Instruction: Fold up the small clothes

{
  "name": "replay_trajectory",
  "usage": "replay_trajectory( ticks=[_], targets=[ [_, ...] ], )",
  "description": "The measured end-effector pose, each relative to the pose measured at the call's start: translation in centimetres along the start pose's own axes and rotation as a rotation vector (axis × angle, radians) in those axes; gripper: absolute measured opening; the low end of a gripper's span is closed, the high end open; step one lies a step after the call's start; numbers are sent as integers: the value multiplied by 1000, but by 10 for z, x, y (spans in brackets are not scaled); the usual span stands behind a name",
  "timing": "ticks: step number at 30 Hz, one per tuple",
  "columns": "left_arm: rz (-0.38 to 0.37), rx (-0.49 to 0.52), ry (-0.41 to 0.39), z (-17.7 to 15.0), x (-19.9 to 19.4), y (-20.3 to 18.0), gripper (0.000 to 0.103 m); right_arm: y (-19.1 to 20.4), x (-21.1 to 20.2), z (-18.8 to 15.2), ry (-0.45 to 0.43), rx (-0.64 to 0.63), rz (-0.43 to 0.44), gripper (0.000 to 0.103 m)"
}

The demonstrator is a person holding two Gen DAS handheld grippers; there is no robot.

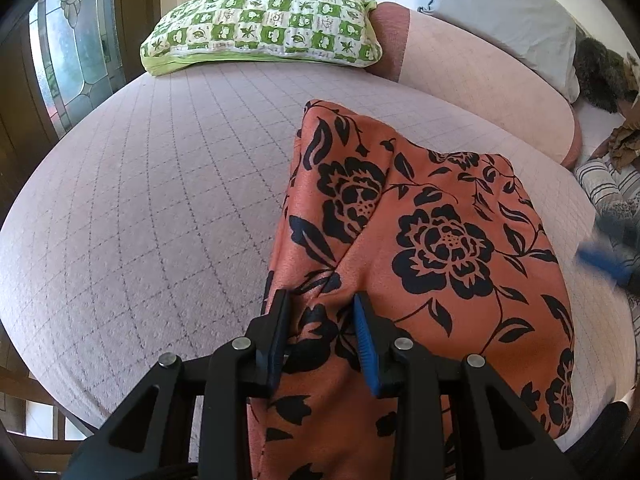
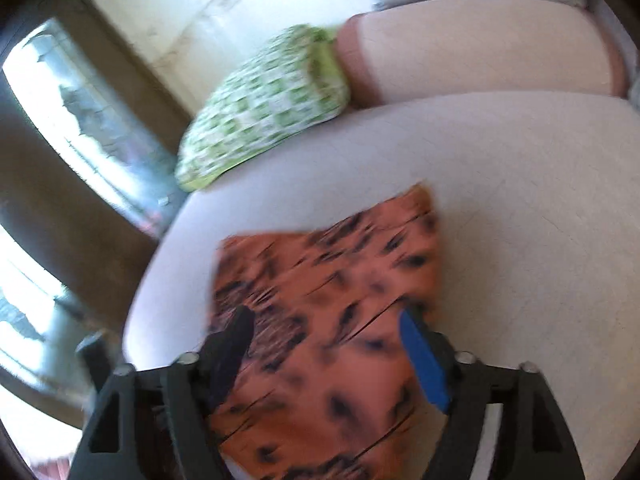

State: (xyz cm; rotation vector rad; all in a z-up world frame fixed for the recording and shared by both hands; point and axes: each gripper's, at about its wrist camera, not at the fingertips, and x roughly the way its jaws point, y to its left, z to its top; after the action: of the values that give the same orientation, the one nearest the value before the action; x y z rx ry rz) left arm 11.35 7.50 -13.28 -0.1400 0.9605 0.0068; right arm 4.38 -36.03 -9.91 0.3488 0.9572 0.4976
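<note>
One floral garment (image 1: 432, 240), three pillows (image 1: 264, 24)

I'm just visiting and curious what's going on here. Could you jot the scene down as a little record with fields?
Setting: a bed with a pale pink quilted cover
Garment: orange cloth with black flowers, lying partly folded on the bed
Left gripper: closed on a bunched fold at the cloth's near edge
Right gripper: open, above the cloth, holding nothing; picture blurred
Behind: green checked pillow, pink bolster, grey pillow
Folding: unfinished
</note>
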Motion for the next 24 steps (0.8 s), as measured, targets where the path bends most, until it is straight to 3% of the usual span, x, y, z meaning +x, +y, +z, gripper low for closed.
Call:
replay_trajectory(
  ticks=[1,3,7,10,11,13,14,16,18,23,24],
  targets=[
    [1,1,1,0,0,-1,33,0,11,-8,53,6,34,84],
    [2,9,3,0,-1,-4,33,-9,40,-31,180,7,15,85],
    [7,8,5,0,-1,-5,33,8,24,-33,136,-25,-27,84],
    [8,5,3,-1,-3,-6,33,25,10,-26,72,-71,32,84],
    [-3,-4,5,0,-4,-5,33,22,14,-25,88,-65,34,85],
    [-75,-67,5,4,-11,7,35,-4,42,-42,222,30,48,85],
    [-120,-115,-7,6,-19,16,40,-9,42,-46,187,22,65,85],
    [-175,-196,-47,6,-34,36,70,-5,35,-42,168,28,74,85],
    [-202,-257,-54,2,-40,56,75,-4,35,-41,180,17,66,85],
    [-340,-300,117,-26,-14,67,72,-10,47,-41,160,37,117,86],
    [-353,-290,154,-31,-8,64,34,-9,52,-39,159,37,120,86]
  ],
)
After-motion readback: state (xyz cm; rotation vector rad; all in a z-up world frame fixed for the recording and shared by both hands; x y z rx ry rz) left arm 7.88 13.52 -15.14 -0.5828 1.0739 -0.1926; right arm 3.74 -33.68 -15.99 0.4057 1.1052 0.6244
